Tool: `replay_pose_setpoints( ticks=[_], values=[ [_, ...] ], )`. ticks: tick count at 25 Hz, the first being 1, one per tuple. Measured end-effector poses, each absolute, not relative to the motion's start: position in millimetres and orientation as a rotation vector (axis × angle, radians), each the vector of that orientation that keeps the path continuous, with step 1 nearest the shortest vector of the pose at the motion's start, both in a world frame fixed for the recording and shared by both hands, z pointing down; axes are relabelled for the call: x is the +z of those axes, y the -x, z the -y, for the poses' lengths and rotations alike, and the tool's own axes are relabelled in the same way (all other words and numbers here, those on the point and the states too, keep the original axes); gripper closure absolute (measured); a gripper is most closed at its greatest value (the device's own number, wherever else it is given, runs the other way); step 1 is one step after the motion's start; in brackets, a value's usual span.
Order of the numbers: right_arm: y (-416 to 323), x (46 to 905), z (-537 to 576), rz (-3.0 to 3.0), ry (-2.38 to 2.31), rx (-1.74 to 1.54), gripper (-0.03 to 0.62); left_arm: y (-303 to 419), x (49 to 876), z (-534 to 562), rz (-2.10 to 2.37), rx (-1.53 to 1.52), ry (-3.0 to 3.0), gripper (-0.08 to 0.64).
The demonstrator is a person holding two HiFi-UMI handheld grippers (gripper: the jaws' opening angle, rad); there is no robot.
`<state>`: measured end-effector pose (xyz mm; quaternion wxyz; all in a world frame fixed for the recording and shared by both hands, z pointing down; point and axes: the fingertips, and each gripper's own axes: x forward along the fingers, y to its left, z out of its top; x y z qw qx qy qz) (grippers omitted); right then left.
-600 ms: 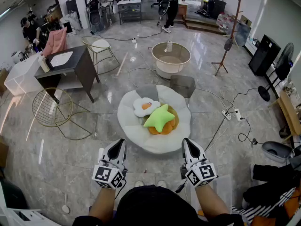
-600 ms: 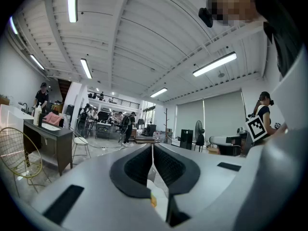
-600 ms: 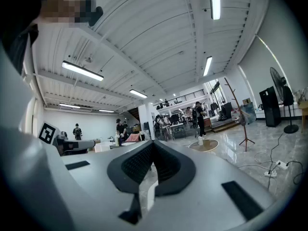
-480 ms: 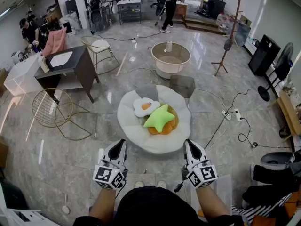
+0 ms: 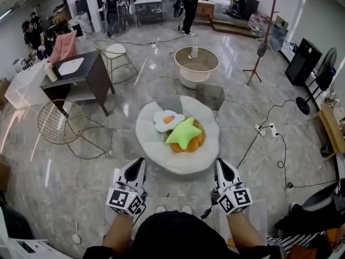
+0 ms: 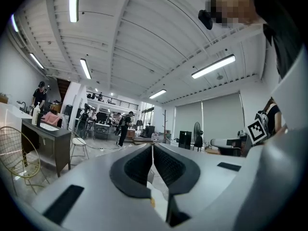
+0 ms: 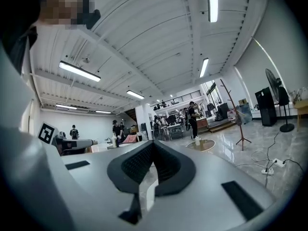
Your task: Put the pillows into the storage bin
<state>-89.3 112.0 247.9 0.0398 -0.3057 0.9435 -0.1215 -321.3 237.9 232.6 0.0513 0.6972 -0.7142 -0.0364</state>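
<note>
Head view: the left gripper [image 5: 138, 165] and the right gripper [image 5: 222, 166], each bearing its marker cube, are held level side by side at the bottom of the frame; both point toward a round white floor cushion [image 5: 153, 151] lying just ahead on the glossy grey marble floor [image 5: 97, 166]; three pillows rest on the cushion: a white fried-egg pillow with a yellow yolk [image 5: 167, 121], a lime-green star-shaped pillow [image 5: 185, 133] overlapping it on the right, and a round orange pillow [image 5: 190, 147] under the star; neither gripper touches any of them; a grey translucent square storage bin [image 5: 209, 97] stands on the floor just beyond the cushion's far edge, with a round beige tub [image 5: 197, 66] farther back; a dark desk [image 5: 86, 74] and a gold wire-frame chair [image 5: 60, 124] stand to the left, well apart from the cushion

Left gripper view: the black ribbed pads [image 6: 136, 165] meet in a thin line, so the jaws are closed with nothing between them; only the ceiling lights and the far room show beyond

Right gripper view: its black ribbed pads [image 7: 137, 163] likewise press together; this gripper is closed and empty too
</note>
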Motion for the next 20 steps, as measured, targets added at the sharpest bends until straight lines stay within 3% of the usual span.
replay_pose_setpoints(
  ticks=[12, 13, 14, 17, 18, 20],
  values=[
    [85.9, 229.6, -118.6, -2.896, 0.827, -0.317, 0.558, 318.4, 219.0, -246.1, 2.172, -0.16, -2.15, 0.534],
    [83.3, 229.2, -117.7, -2.905, 0.817, -0.312, 0.536, 318.2, 218.3, -247.1, 2.176, -0.164, -2.151, 0.531],
    [80.6, 229.2, -116.2, -2.912, 0.809, -0.314, 0.451, 318.8, 218.1, -247.8, 2.183, -0.168, -2.144, 0.503],
    [73.1, 232.1, -108.5, -2.905, 0.816, -0.346, 0.308, 324.9, 221.0, -247.0, 2.214, -0.179, -2.089, 0.328],
    [71.2, 233.8, -105.4, -2.897, 0.826, -0.359, 0.287, 326.4, 222.4, -246.0, 2.226, -0.182, -2.069, 0.278],
    [69.0, 236.3, -100.3, -2.891, 0.841, -0.366, 0.251, 325.2, 223.9, -243.1, 2.244, -0.176, -2.049, 0.244]
  ],
)
